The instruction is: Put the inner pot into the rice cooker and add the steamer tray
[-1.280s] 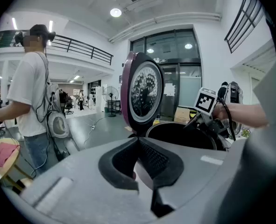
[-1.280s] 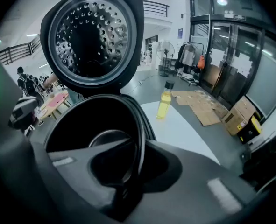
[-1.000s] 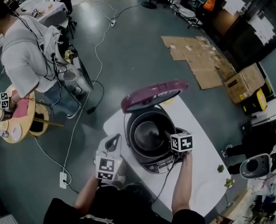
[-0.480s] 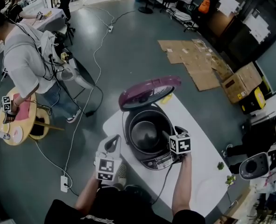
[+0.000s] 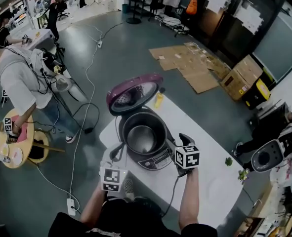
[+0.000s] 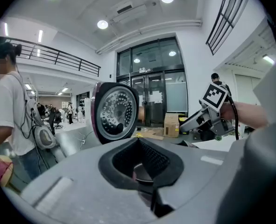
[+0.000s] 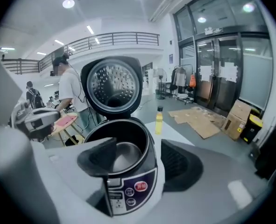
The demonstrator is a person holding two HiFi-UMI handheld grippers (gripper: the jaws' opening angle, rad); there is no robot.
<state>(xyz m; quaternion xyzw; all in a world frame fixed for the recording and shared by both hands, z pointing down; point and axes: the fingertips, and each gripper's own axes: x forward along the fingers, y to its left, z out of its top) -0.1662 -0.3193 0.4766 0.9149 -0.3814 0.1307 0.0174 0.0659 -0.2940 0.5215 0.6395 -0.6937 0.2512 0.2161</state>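
Note:
The rice cooker (image 5: 145, 144) stands on the white table (image 5: 205, 174) with its maroon lid (image 5: 132, 93) raised. The metal inner pot (image 5: 142, 138) sits inside it and shows again in the right gripper view as the inner pot (image 7: 123, 154). My right gripper (image 5: 178, 142) hovers at the cooker's front right. Its jaws have just been opening and stand wide with nothing between them, the right gripper (image 7: 138, 161) facing the cooker's control panel (image 7: 128, 190). My left gripper (image 5: 117, 152) is shut and empty at the cooker's front left; in its own view the left gripper (image 6: 138, 146) points at the lid (image 6: 115, 112). No steamer tray shows.
A yellow bottle (image 5: 158, 99) stands on the table behind the cooker. The cooker's cord (image 5: 173, 194) runs off the table's near edge. A person (image 5: 17, 83) stands at the left by a round wooden table (image 5: 15, 137). Flattened cardboard (image 5: 190, 63) lies on the floor beyond.
My right gripper has drawn back from over the pot's rim to the cooker's front right and its jaws have widened. The left gripper has risen a little, still shut.

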